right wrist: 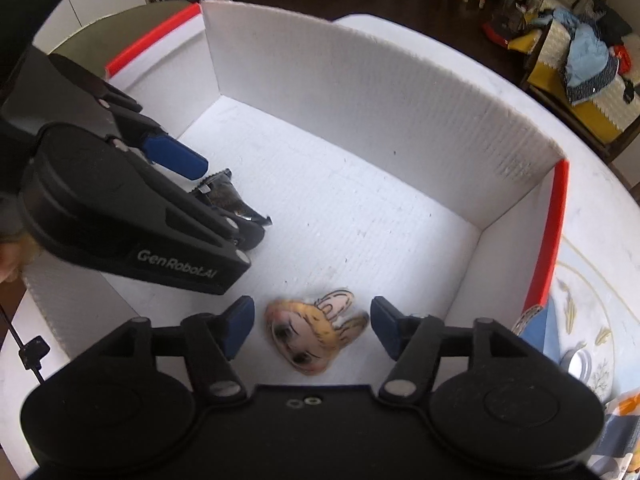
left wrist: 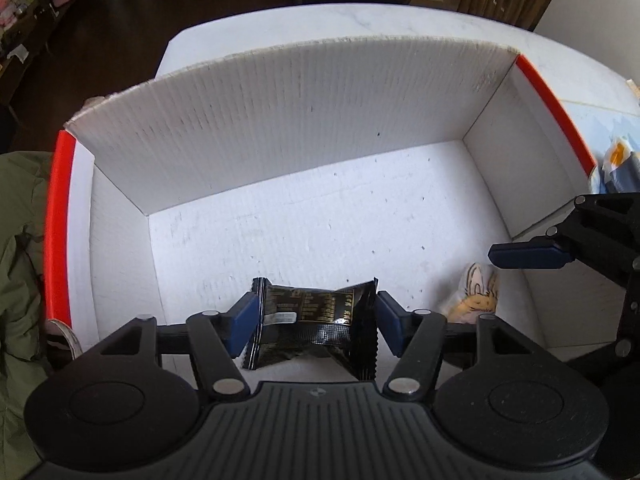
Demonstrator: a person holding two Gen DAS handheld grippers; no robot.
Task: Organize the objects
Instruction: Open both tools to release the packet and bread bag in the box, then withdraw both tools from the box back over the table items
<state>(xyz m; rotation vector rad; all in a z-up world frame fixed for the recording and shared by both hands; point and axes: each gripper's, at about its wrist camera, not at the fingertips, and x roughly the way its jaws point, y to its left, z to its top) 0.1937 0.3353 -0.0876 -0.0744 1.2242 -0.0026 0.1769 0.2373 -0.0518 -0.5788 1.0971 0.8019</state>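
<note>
The left gripper [left wrist: 316, 322] is clamped on a black snack packet [left wrist: 310, 322], its blue pads [left wrist: 245, 322] pressing the two crimped ends so that the foil buckles in the middle; the packet hangs low over the near part of the white floor of a cardboard box [left wrist: 280, 120], and whether it touches that floor cannot be told; in the right wrist view the same gripper [right wrist: 226, 200] reaches in from the left with the packet [right wrist: 224, 196] showing between its fingers; the right gripper [right wrist: 312, 330] stands with its fingers apart, holding nothing, and between them, on the box floor, lies a flat cartoon face sticker [right wrist: 310, 336] with yellow hair and long ears; neither pad touches it; from the left wrist view that sticker [left wrist: 474, 294] sits near the right wall, just right of the packet, with one blue fingertip of the right gripper [left wrist: 528, 255] above it; the box [right wrist: 360, 92] has ribbed white walls and red edges [right wrist: 548, 236] on its two short sides; it rests on a white table [left wrist: 360, 24]; an olive green cloth [left wrist: 20, 260] lies beside the box's left end, and a patterned blue mat [right wrist: 580, 320] with a roll of tape [right wrist: 578, 362] lies beyond its right end.
</note>
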